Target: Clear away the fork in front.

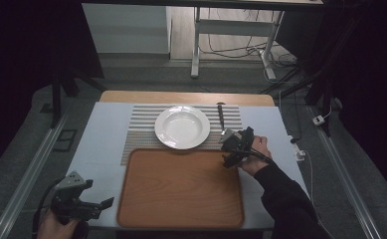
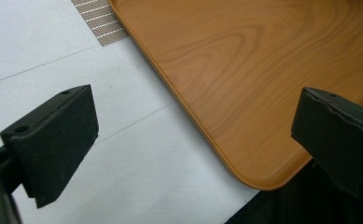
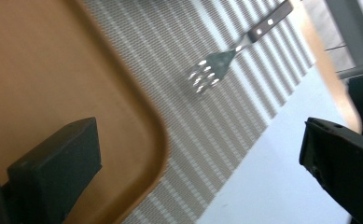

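Note:
A fork (image 1: 221,119) with a dark riveted handle lies on the striped placemat (image 1: 144,124), just right of a white plate (image 1: 182,127). In front of them sits a bare wooden tray (image 1: 181,186). My right gripper (image 1: 233,147), held in a hand, hovers open over the tray's far right corner, just short of the fork's tines. In the right gripper view the fork (image 3: 230,51) lies ahead beyond the open gripper (image 3: 198,158), and the tray's corner (image 3: 53,70) is at left. My left gripper (image 1: 99,206) is open near the table's front left, and in its own view (image 2: 193,140) it straddles the tray's near corner (image 2: 263,70).
A pale cover (image 1: 99,149) spreads over the table; its wooden far edge (image 1: 186,97) shows behind the placemat. A desk frame (image 1: 231,30) with loose cables stands on the floor beyond. Metal rails (image 1: 27,169) run along both sides of the table.

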### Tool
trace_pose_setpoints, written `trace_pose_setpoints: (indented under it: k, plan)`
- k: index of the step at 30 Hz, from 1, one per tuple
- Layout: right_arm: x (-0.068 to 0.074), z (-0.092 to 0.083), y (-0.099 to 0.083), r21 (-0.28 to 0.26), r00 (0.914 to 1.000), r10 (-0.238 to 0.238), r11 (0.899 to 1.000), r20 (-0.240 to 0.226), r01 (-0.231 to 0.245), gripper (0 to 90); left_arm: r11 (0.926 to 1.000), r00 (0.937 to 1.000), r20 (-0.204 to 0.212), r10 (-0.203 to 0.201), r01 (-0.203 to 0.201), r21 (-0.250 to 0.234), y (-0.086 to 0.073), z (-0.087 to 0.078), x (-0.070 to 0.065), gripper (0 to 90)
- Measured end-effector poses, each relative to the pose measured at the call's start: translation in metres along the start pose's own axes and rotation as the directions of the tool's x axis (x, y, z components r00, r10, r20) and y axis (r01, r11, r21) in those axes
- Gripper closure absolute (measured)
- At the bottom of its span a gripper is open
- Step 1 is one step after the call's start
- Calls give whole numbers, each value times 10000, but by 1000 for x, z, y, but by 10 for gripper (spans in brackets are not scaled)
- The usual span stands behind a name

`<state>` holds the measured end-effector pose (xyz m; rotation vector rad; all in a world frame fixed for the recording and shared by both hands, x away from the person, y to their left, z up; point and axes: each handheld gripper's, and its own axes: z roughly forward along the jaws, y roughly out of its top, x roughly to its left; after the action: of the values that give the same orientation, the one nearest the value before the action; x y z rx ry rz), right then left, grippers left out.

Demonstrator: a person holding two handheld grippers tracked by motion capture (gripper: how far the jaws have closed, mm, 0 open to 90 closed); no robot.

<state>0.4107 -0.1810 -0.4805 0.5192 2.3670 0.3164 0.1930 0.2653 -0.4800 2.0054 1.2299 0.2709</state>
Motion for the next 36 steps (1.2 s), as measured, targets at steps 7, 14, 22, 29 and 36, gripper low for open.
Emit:
trace_pose_setpoints:
  k: [7,14,22,29,36]
  plan:
    - [-5,9,9,165,9981,-453,9989,410,447,26,10000,10000,23,-2,2,5,0,0,0,9]
    - [-10,22,16,499,9917,-1126,9927,628,1096,74,10000,10000,41,4,-4,16,0,0,0,9]
    - [-8,42,24,993,9692,-2364,9683,699,2290,238,10000,10000,55,19,-19,41,0,0,0,9]
    - [0,54,26,1217,9518,-2967,9504,782,2863,416,10000,10000,64,31,-31,35,0,0,0,10]
    - [6,59,27,1203,9327,-3465,9348,1005,3343,604,10000,10000,77,52,-52,54,0,0,0,10]
